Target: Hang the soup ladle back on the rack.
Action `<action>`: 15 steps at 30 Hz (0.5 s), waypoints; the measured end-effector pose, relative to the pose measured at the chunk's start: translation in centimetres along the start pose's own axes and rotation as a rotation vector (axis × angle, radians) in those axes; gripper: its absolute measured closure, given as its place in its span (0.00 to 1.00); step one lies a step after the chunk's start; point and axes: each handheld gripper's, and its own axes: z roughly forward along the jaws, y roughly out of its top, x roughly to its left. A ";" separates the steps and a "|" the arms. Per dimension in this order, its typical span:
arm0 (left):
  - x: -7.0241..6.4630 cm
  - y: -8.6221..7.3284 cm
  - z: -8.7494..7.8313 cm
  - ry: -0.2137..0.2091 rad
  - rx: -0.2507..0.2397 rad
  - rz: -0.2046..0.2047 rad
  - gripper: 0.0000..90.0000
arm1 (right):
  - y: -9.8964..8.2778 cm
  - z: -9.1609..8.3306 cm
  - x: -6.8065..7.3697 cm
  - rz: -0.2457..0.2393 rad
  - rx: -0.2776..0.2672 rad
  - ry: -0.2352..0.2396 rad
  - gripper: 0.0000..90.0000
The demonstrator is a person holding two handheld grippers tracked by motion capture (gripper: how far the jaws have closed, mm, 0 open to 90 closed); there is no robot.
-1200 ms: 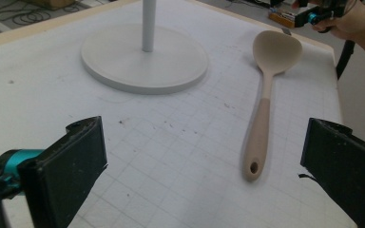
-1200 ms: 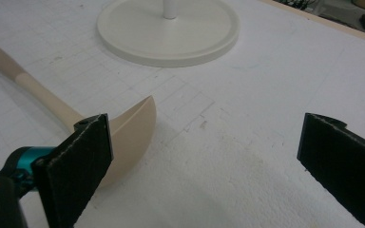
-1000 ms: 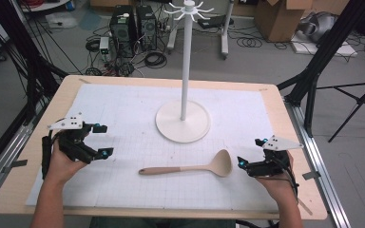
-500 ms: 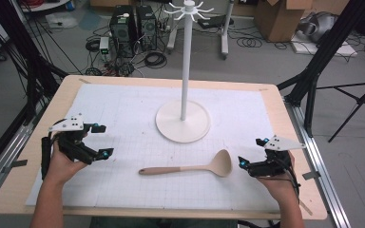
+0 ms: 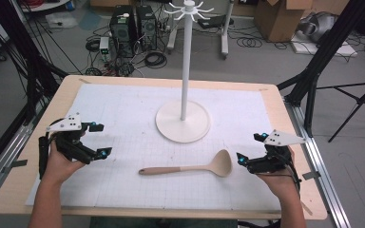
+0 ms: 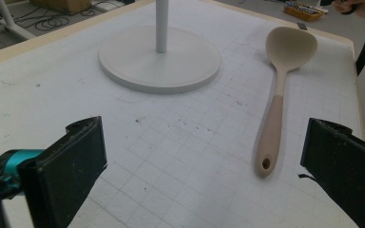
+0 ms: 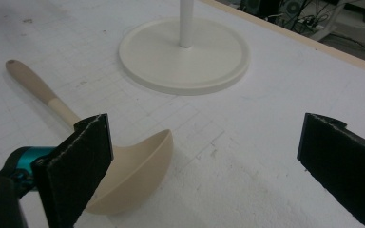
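lying flat on the white gridded mat of the table, in front of the round base of the white hook stand: a beige ladle. long axis running across the table, left to right, bowl end toward the right claw, handle end with its hanging hole pointing toward the left claw. right claw clearly nearer, bowl just beside its lower jaw in the right gripper view, ladle partly hidden behind that jaw but not between the two. left claw well apart from the handle tip, ladle off toward its right jaw in the left gripper view. both claws spread wide, holding nothing, hovering low over the mat. likely next: a short reach by the right claw, turned so the jaws straddle the thin neck rather than the wide bowl.
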 end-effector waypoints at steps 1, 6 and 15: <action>0.0 0.0 0.0 0.001 -0.002 -0.001 0.02 | 0.3 0.0 0.1 -0.006 0.001 0.004 0.03; 0.0 0.0 -0.1 0.010 -0.001 -0.005 0.02 | 1.6 0.2 0.5 -0.038 0.009 0.021 0.03; 0.1 -0.1 -0.1 0.023 0.005 -0.005 0.02 | 3.4 1.8 1.7 -0.100 0.038 0.073 0.03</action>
